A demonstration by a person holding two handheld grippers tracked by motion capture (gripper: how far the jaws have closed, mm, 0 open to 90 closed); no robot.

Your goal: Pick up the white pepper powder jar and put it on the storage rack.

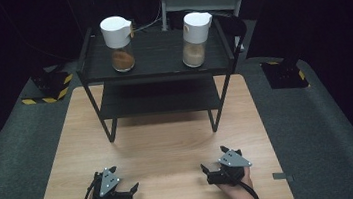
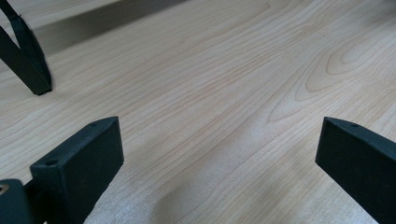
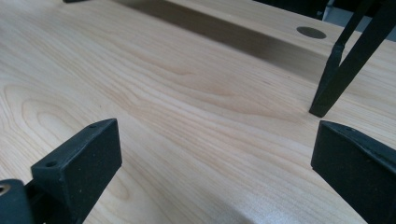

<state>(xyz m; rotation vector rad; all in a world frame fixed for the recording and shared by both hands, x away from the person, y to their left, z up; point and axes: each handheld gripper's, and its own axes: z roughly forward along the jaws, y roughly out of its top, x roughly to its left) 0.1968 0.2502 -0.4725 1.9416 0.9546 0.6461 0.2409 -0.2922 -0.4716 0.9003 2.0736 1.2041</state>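
Note:
Two white-lidded glass jars stand on the top shelf of a black rack (image 1: 156, 71) at the far side of the wooden table (image 1: 164, 146). The left jar (image 1: 119, 44) holds dark brown powder, the right jar (image 1: 196, 39) a paler tan powder. My left gripper (image 1: 123, 179) rests low at the near left of the table, open and holding nothing. My right gripper (image 1: 215, 159) sits at the near right, open too. In the left gripper view my left gripper (image 2: 219, 140) spans bare wood, a rack leg (image 2: 28, 60) ahead. My right gripper (image 3: 215, 140) has another rack leg (image 3: 345, 60) ahead.
The rack's lower shelf (image 1: 159, 99) is bare and shadowed. Yellow-and-black striped blocks lie on the grey floor at the left (image 1: 49, 86) and right (image 1: 284, 72) of the table. A grey metal frame (image 1: 203, 1) stands behind the rack. A dark round spot (image 3: 311, 32) marks the tabletop.

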